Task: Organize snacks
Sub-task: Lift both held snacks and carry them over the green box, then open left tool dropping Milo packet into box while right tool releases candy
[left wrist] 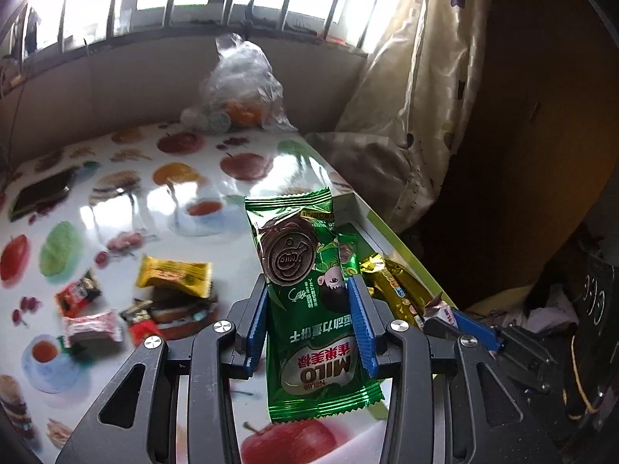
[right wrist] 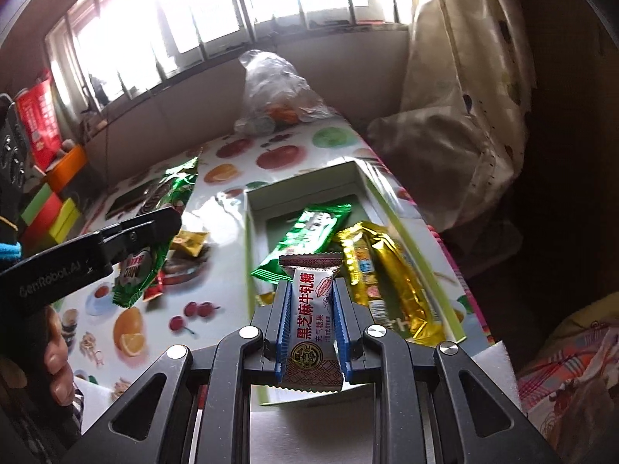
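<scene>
Wrappers all round here, so everything is light, crinkly and a bit slick. The left gripper [left wrist: 309, 294] is clamped on a green Milo pack [left wrist: 305, 290], pads on its long edges about mid-length, pack lifted above the table [left wrist: 116, 201] just left of the box [right wrist: 255, 208]. The right gripper [right wrist: 311, 301] is clenched on a small nougat candy [right wrist: 311, 309], holding it over the near end of the box, which already has another green pack [right wrist: 305, 236] and a gold bar [right wrist: 387, 282] in it. I'd guess the foil is slippery and the biscuit inside snaps easily, so squeezing the flat sides mid-body is safest. Loose candies [left wrist: 174, 274] sit left on the table, probably best pinched across the middle, not by the crimped ends.
</scene>
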The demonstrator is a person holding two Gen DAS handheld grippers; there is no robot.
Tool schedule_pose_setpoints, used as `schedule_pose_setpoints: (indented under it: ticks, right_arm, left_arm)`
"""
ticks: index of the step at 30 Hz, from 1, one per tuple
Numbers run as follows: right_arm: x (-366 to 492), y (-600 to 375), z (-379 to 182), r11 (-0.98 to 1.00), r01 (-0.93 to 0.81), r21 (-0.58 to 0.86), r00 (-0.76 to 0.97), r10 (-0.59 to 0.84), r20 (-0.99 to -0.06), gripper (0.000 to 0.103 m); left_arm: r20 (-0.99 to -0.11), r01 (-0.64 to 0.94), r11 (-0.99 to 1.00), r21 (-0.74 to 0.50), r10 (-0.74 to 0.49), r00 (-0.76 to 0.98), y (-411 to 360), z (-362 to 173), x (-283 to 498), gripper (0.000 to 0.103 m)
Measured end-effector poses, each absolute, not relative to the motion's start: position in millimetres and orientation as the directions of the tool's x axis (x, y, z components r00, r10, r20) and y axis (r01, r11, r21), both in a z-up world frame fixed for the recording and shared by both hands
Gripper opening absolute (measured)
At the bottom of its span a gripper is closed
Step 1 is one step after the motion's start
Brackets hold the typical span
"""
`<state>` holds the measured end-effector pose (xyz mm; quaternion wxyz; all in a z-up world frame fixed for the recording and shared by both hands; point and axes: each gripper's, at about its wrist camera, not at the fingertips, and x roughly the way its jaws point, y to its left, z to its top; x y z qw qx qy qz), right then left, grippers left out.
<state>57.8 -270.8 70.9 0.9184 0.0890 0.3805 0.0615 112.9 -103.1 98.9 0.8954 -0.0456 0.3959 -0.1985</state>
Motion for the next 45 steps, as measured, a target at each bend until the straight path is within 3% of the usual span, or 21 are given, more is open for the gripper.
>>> schedule_pose_setpoints:
  ticks: [45]
  right_arm:
    - [92.3,-278.7,15.8,0.983,-0.018,0.183,0.636,0.152,-0.756,0.020]
  left_arm:
    - [-0.782,0.375,0.902,-0.213,-0.387,0.488,-166.6,39.7,154.3,0.041]
